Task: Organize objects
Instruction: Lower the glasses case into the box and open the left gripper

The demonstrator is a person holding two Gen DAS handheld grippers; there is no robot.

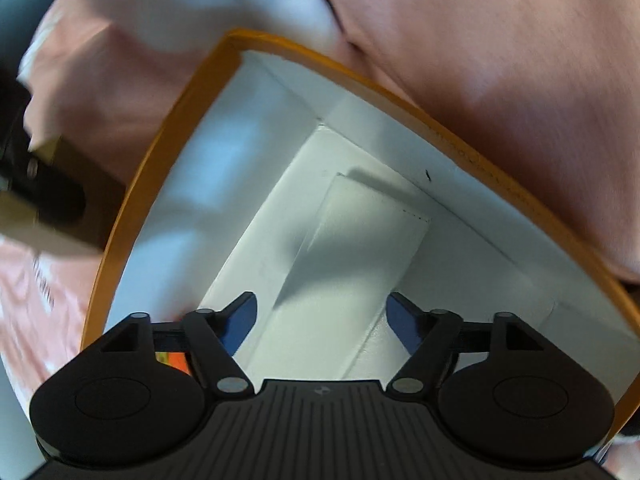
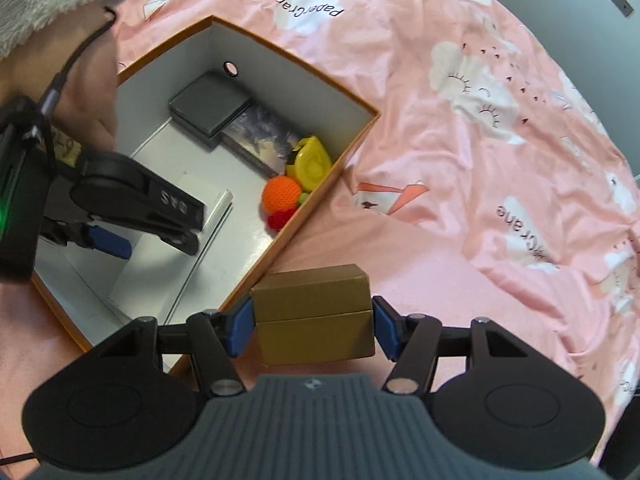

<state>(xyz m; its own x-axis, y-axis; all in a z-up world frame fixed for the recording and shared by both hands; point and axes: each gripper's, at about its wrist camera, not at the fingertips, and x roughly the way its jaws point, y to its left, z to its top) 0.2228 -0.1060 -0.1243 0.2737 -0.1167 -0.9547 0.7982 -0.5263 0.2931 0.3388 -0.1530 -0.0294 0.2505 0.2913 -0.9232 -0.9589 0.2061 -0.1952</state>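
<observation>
Left wrist view: the left gripper [image 1: 322, 320] hangs inside the orange-rimmed box [image 1: 160, 152], its fingers [image 1: 240, 322] spread wide with nothing between them, only the white floor below.

Right wrist view: the right gripper [image 2: 314, 326] is clamped on the brown carton [image 2: 314, 312], just outside the box's near wall; the box lies up and left of it, so this hand is the one to carry it in.

A closed brown cardboard box [image 2: 314, 312], upright, sits just outside the orange-rimmed storage box [image 2: 356, 136], near its long wall.
</observation>
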